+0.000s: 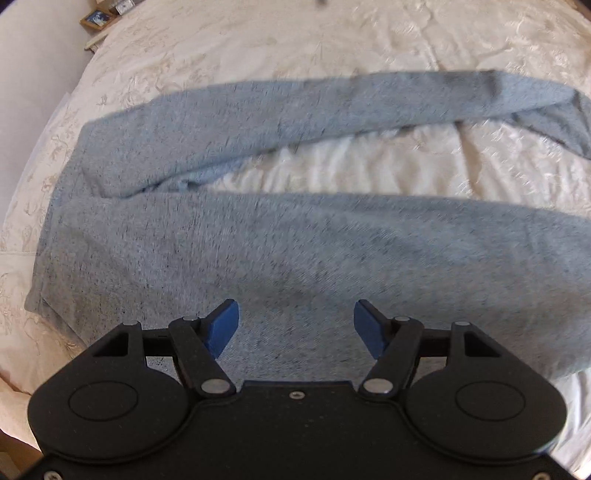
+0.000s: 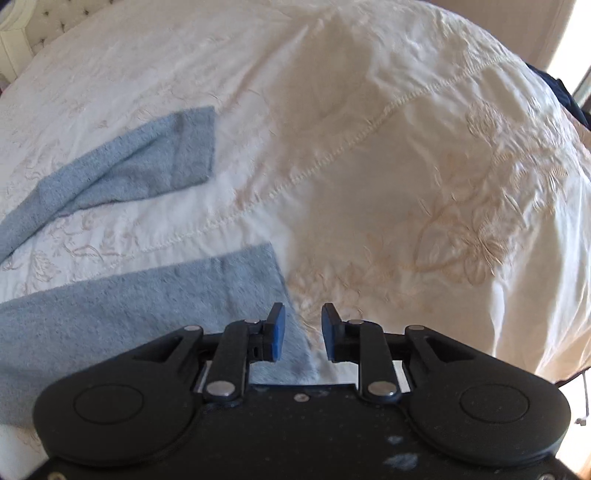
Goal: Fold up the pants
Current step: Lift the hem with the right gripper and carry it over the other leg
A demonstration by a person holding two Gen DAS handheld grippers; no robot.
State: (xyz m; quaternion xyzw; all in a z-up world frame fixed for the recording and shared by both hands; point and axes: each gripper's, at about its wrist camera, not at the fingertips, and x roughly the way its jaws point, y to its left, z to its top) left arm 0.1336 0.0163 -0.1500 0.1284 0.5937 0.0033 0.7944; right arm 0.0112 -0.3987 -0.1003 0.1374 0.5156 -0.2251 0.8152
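Observation:
Light blue-grey pants (image 1: 229, 236) lie spread flat on a cream bedspread, waist at the left, both legs running right with a gap of bedspread between them. My left gripper (image 1: 295, 325) is open and empty, hovering over the near leg's thigh. In the right wrist view the two leg cuffs show: the far cuff (image 2: 184, 147) and the near cuff (image 2: 240, 291). My right gripper (image 2: 300, 330) is open with a narrow gap, empty, over the near cuff's right edge; its left pad (image 2: 276, 332) is above the cloth.
The embroidered cream bedspread (image 2: 424, 166) covers the whole bed, with a stitched seam (image 2: 332, 155) running diagonally. A framed picture (image 1: 96, 17) stands beyond the bed's far left edge. A tufted headboard (image 2: 44, 18) is at far left. Dark cloth (image 2: 565, 96) hangs past the right edge.

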